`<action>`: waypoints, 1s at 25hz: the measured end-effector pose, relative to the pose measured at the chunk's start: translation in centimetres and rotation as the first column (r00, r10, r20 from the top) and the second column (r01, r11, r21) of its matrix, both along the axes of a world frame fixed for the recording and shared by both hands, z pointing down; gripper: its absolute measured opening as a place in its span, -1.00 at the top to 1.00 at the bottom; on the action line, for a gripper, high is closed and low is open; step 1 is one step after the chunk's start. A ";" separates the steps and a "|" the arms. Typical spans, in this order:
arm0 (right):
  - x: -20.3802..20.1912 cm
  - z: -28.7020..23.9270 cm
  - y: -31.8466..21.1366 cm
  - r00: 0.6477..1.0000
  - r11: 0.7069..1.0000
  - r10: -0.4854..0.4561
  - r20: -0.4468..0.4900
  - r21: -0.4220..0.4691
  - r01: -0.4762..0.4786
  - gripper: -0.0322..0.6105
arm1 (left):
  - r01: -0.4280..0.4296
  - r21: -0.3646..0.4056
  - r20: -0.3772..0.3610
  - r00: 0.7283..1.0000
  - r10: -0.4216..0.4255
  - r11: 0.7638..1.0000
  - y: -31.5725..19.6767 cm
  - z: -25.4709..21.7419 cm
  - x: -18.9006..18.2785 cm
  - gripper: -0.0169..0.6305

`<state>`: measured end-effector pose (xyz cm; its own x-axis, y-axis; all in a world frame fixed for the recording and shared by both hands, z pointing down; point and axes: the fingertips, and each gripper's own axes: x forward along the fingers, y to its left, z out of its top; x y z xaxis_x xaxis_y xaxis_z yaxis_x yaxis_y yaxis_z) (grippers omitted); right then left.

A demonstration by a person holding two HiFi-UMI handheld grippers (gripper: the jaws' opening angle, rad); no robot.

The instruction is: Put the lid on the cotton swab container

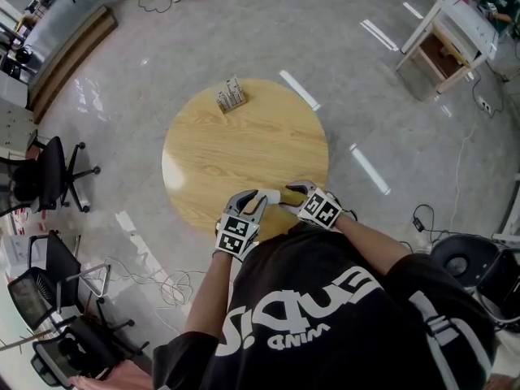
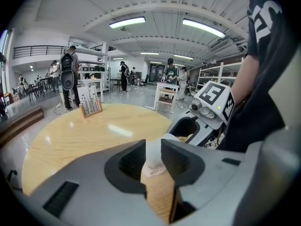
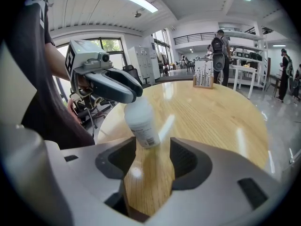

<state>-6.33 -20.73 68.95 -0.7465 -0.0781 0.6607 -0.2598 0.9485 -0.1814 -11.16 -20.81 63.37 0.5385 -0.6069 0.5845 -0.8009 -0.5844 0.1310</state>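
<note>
A white cotton swab container (image 1: 272,195) hangs over the near edge of the round wooden table (image 1: 244,145). My left gripper (image 1: 257,199) is shut on it, and in the left gripper view its pads squeeze the pale body (image 2: 153,152). In the right gripper view the container (image 3: 141,119) hangs tilted from the left gripper (image 3: 106,81), labelled end toward me. That end sits at the mouth of my right gripper (image 3: 154,152), whose jaws stand wide with a gap on the right side. I cannot make out a separate lid.
A small wooden stand with a marker card (image 1: 231,96) sits at the table's far edge. Office chairs (image 1: 49,173) stand to the left, and a white bench (image 1: 451,35) at the far right. People stand in the background (image 2: 69,76). Cables lie on the floor (image 1: 154,279).
</note>
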 end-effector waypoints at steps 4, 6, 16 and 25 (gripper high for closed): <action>0.8 -0.9 -0.1 1.000 0.999 0.012 0.024 -0.036 -0.011 0.43 | 0.014 -0.015 -0.027 1.000 -0.015 1.000 -0.1 -0.1 0.0 0.63; 0.9 -1.7 0.0 0.999 0.999 0.017 0.049 -0.039 -0.015 0.67 | 0.026 -0.024 -0.040 0.999 -0.027 0.999 -0.1 -0.2 0.0 0.63; 1.9 -6.6 -1.1 0.977 0.992 0.123 0.173 -0.044 -0.117 0.89 | 0.115 0.046 -0.109 0.988 -0.110 0.992 -0.4 -2.7 -0.1 0.69; 4.3 -15.7 -3.9 0.900 0.953 0.269 0.343 0.038 -0.299 0.89 | 0.207 0.137 -0.222 0.960 -0.173 0.969 -0.9 -10.9 -1.0 0.83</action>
<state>-2.03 -24.67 53.21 -0.8578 -0.3656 0.3613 -0.4601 0.8594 -0.2229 -12.21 -21.74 52.47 0.5032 -0.7848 0.3617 -0.8641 -0.4505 0.2245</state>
